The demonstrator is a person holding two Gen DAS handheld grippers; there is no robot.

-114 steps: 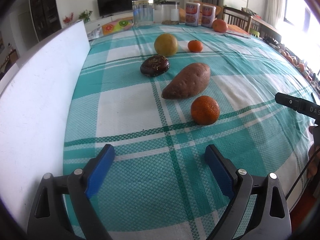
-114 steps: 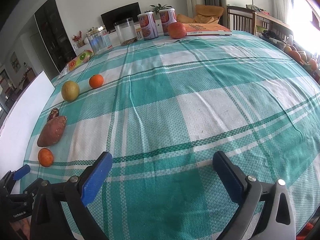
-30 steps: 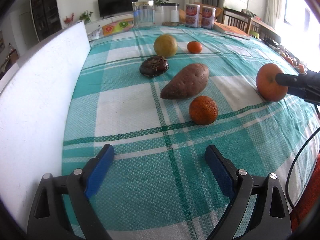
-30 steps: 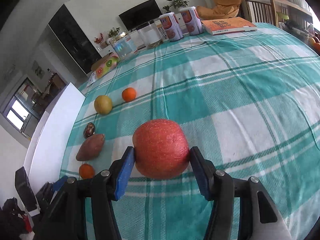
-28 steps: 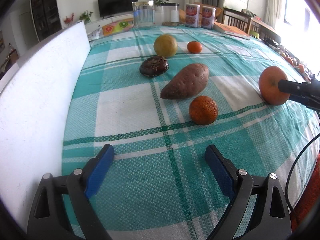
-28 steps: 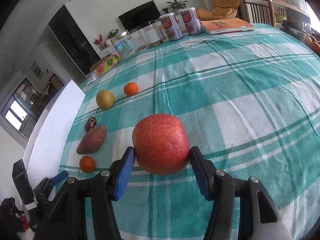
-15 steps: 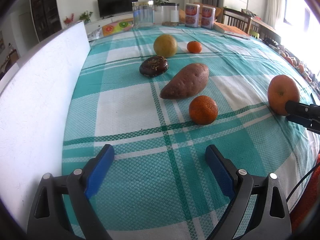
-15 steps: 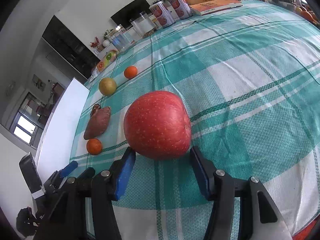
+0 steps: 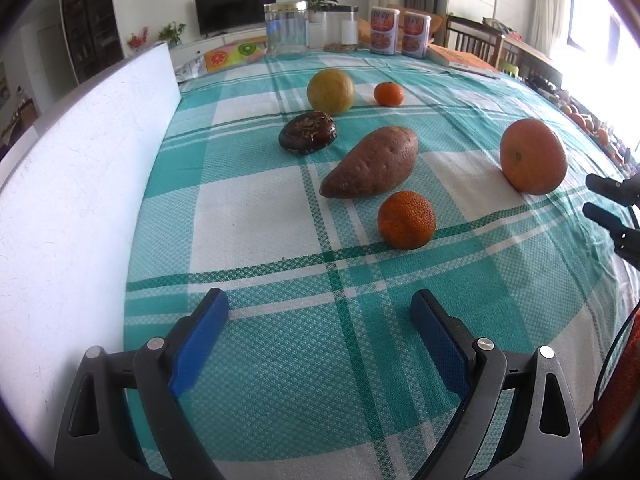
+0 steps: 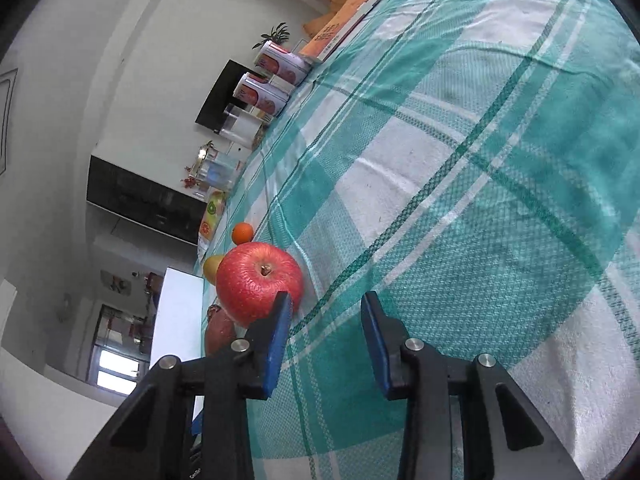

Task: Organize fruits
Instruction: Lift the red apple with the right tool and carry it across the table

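Half a second back the round red apple (image 10: 259, 281) sat between the blue pads of the right gripper (image 10: 324, 320); now it rests on the teal-and-white checked tablecloth (image 10: 460, 184), released, with the gripper pulled back and rolled onto its side. Its jaws stand partly apart with nothing between them, and the apple lies just ahead of and beside the left-hand pad, which hides part of its lower edge, so I cannot tell whether they touch. In the left wrist view the same apple (image 9: 533, 156) looks orange-red and sits alone, just beyond the right gripper's dark fingertips (image 9: 600, 196).

The left gripper (image 9: 320, 320) hangs low over the cloth, jaws wide apart and empty. Ahead of it lie a small bumpy orange mandarin (image 9: 406, 219), nearest, then a long reddish-brown sweet potato (image 9: 370, 168), a dark glossy brown round fruit (image 9: 308, 133), a yellow-green round fruit (image 9: 330, 91) and a second, smaller orange mandarin (image 9: 388, 93) farthest off. A white foam board (image 9: 80, 200) runs along that gripper's left side.

The apple seems to have been set here to bring it close to the other produce, to their right. It stands stem-up on its base, which should keep it from rolling. The release looks finished; grouping the remaining pieces is probably left to do.
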